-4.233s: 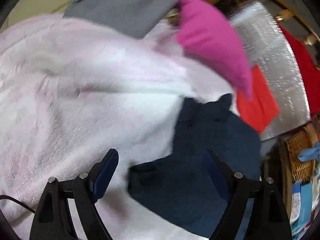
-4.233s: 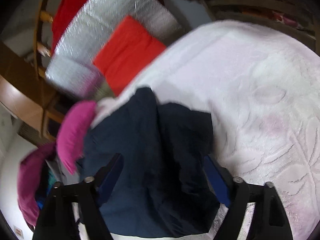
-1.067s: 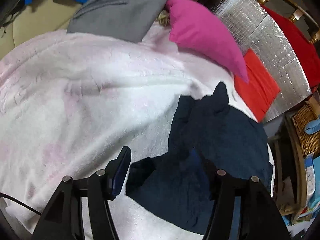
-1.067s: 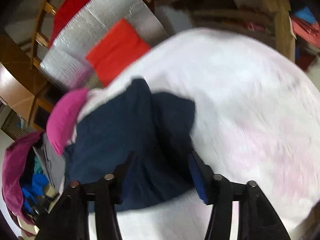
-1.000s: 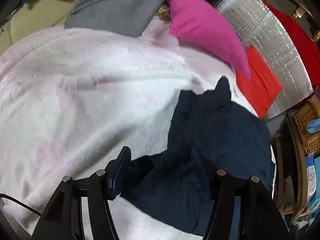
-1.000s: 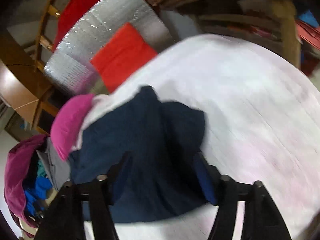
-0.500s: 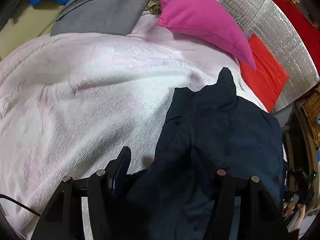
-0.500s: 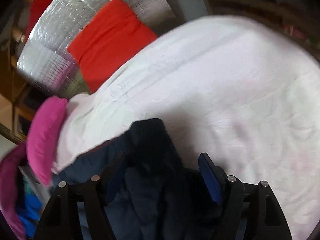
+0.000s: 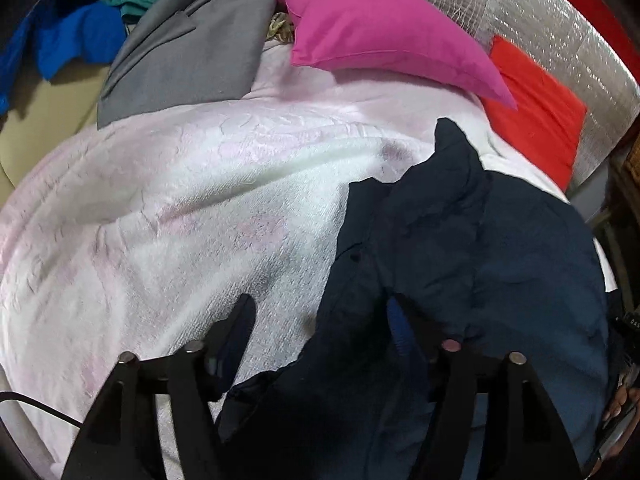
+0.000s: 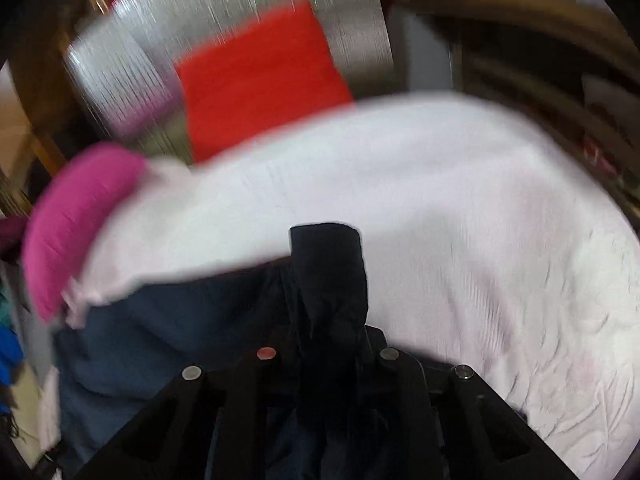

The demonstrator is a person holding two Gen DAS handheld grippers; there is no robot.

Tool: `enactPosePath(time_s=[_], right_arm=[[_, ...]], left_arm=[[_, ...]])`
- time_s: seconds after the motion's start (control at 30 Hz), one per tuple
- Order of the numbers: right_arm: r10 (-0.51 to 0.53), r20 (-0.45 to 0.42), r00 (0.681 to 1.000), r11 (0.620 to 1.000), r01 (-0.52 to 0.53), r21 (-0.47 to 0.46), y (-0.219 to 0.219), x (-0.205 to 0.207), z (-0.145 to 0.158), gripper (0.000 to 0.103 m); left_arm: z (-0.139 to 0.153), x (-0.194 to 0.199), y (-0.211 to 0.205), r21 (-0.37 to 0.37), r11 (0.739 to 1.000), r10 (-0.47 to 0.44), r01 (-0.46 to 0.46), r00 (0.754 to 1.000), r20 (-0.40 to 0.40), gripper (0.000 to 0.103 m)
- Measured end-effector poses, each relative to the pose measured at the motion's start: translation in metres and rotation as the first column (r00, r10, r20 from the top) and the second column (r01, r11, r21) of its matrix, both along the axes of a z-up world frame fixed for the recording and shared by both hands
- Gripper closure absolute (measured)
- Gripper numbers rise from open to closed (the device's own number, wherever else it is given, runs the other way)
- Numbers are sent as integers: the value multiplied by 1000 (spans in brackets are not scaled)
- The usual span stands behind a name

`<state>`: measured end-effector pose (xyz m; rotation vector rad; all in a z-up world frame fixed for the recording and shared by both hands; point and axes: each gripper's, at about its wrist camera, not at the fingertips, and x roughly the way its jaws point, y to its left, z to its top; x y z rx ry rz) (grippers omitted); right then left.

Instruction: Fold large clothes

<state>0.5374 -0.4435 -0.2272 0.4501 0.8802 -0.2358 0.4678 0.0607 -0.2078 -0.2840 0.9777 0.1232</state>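
A big, fluffy, pale pink and white blanket [image 9: 180,208] covers the bed, and a large dark navy piece of clothing [image 9: 500,248] lies bunched up on it, toward the right side in the left camera's view. Behind the blanket there is a bright pink pillow [image 9: 380,36], a flat grey garment [image 9: 188,48], a shiny silver quilted panel [image 9: 560,32] and a red-orange cloth [image 9: 536,104] lying on that panel. The left gripper [image 9: 320,320] stands wide, with nothing pinched. A fold of the navy clothing lies between its fingers, close to the right finger, while the left finger [image 9: 236,328] sits over bare blanket. Its jaws have just been opening a bit more. The right gripper [image 10: 328,320] has just squeezed narrow, and a strip of the navy clothing pokes up from between its fingers, so it is holding the cloth. That view is blurry. The thing that matters next, I think, is this: most of the navy clothing spreads away in front of the left gripper and off to its right, running long from the near edge up toward the pink pillow, so the left gripper has only to close where it is to take its own edge. At the far right edge there is some tiny white writing on a dark thing, too small to read.
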Motion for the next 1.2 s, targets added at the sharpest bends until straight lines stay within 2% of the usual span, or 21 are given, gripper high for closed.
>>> enactPosePath(time_s=[0.03,0.1,0.13,0.17,0.2,0.3,0.37,0.5,0.57,0.63,0.67,0.73,0.77,0.93,1.03,1.2], right_arm=[[-8,-15,1000,1000,8,13,-1,-1,-5,78],[-44,8,999,997,43,66,-6,-15,1,67],[-55,18,998,993,53,107,-8,-23,7,47],[-66,29,997,989,61,133,-11,-31,12,35],[-84,58,995,986,75,149,-15,-46,19,29],[-103,156,982,989,85,118,-15,-91,49,29],[-101,192,976,990,80,114,-9,-127,59,29],[-97,190,977,993,83,80,5,-181,64,29],[-86,175,981,995,75,67,16,-203,67,29],[-75,160,984,996,67,55,25,-222,72,29],[-66,144,987,997,59,50,33,-227,73,33],[-53,125,991,998,50,30,41,-231,75,44],[-43,111,993,999,42,11,52,-232,79,46],[20,89,996,999,-16,-40,93,-232,85,46],[45,93,995,999,-42,-27,106,-222,80,46],[74,80,994,997,-71,-39,109,-203,54,46]], left_arm=[[1,0,0,7,1000,-1,1,1000,-1,31],[5,-2,0,26,1000,-10,10,1000,3,31],[9,-4,0,44,999,-13,13,1000,11,31],[12,-6,0,68,998,-12,11,1000,22,31],[17,-9,-1,104,995,-9,4,999,43,31],[40,-25,-4,198,980,-11,-16,991,135,30],[52,-35,-5,229,973,-25,-18,982,187,23],[66,-58,-13,288,957,-69,-9,964,257,19],[67,-62,-16,283,959,-90,18,965,245,19],[64,-65,-19,243,969,-107,51,968,225,19],[63,-66,-21,232,971,-116,64,969,218,19],[59,-65,-28,231,968,-141,95,971,194,19],[58,-65,-31,236,966,-151,105,971,186,19],[55,-70,-40,216,963,-198,162,967,159,19],[54,-72,-49,250,953,-216,173,963,158,19],[40,-65,-59,320,923,-258,213,960,105,19]])
